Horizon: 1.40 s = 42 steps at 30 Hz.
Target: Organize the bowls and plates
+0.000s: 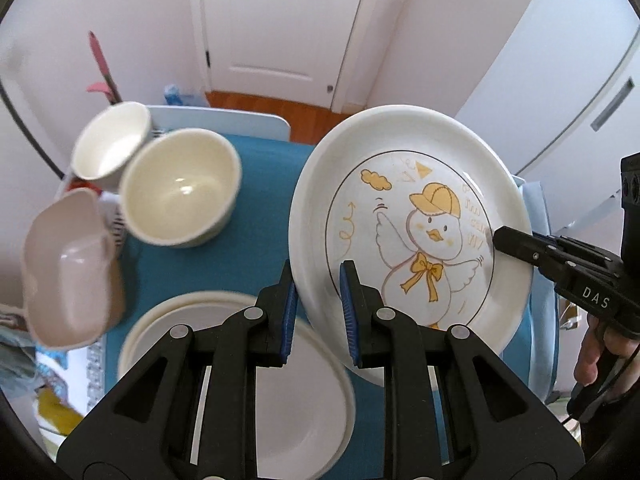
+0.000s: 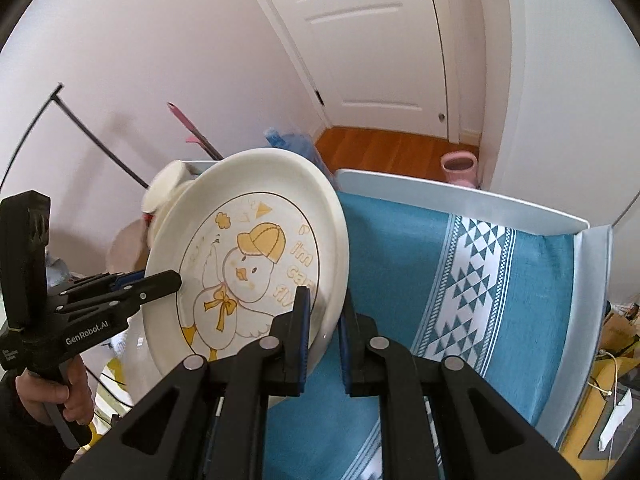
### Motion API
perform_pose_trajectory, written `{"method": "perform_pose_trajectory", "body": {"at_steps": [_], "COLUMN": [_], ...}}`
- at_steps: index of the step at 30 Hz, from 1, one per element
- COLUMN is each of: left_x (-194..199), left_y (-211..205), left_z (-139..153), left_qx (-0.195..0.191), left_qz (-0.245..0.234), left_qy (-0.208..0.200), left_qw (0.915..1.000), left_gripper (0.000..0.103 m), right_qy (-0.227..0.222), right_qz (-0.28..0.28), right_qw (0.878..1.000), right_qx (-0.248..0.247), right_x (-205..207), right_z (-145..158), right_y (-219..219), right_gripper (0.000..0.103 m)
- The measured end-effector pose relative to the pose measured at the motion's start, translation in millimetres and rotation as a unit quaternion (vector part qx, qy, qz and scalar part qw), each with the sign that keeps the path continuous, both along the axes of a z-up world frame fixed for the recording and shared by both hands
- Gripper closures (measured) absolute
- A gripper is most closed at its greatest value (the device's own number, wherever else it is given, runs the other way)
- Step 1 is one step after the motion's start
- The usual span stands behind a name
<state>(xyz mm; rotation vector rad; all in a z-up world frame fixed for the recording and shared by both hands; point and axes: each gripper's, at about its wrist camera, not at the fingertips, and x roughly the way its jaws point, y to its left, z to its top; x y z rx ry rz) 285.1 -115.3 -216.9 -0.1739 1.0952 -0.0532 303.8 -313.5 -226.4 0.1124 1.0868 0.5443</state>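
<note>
A white plate with a yellow duck drawing is held tilted above the blue cloth; it also shows in the right wrist view. My left gripper is shut on its left rim. My right gripper is shut on its right rim and shows in the left wrist view. Below the left gripper, two cream plates lie stacked. Two cream bowls and a pink scoop-shaped dish stand at the left.
The table has a blue patterned cloth and a raised white rim at its far and right edges. A white door and wood floor lie beyond. A pink cup stands on the floor.
</note>
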Motion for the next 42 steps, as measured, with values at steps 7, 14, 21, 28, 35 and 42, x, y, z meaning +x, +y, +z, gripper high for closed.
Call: {"method": "perform_pose_trajectory", "body": {"at_steps": [7, 14, 21, 28, 35, 42], "left_x": [-45.2, -76.5, -82.3, -76.0, -72.7, -80.3], "left_y": [36.5, 73.5, 93.7, 89.4, 88.5, 85.3], "left_z": [25.6, 5.3, -36.4, -58.3, -71.9, -73.1], "left_qx": [0.0, 0.004, 0.003, 0.014, 0.039, 0.077], "left_qz": [0.01, -0.013, -0.052, -0.094, -0.125, -0.147], "left_qy": [-0.001, 0.025, 0.067, 0.084, 0.089, 0.085], "left_qw": [1.0, 0.9996, 0.9964, 0.9919, 0.9874, 0.9825], "left_gripper": [0.085, 0.085, 0.085, 0.085, 0.085, 0.084], "right_qy": [0.003, 0.037, 0.059, 0.066, 0.063, 0.06], "right_qz": [0.0, -0.018, -0.06, -0.092, -0.107, -0.116], "right_qw": [0.999, 0.998, 0.996, 0.993, 0.991, 0.99], "right_qx": [0.032, 0.04, 0.012, -0.02, -0.039, -0.044], "right_x": [-38.6, -84.9, -111.9, -113.5, -120.3, -126.2], "right_z": [12.5, -11.2, -33.8, -44.8, -45.9, -46.7], "right_y": [23.8, 57.0, 86.4, 97.4, 105.3, 111.3], "right_gripper": [0.091, 0.091, 0.091, 0.091, 0.091, 0.091]}}
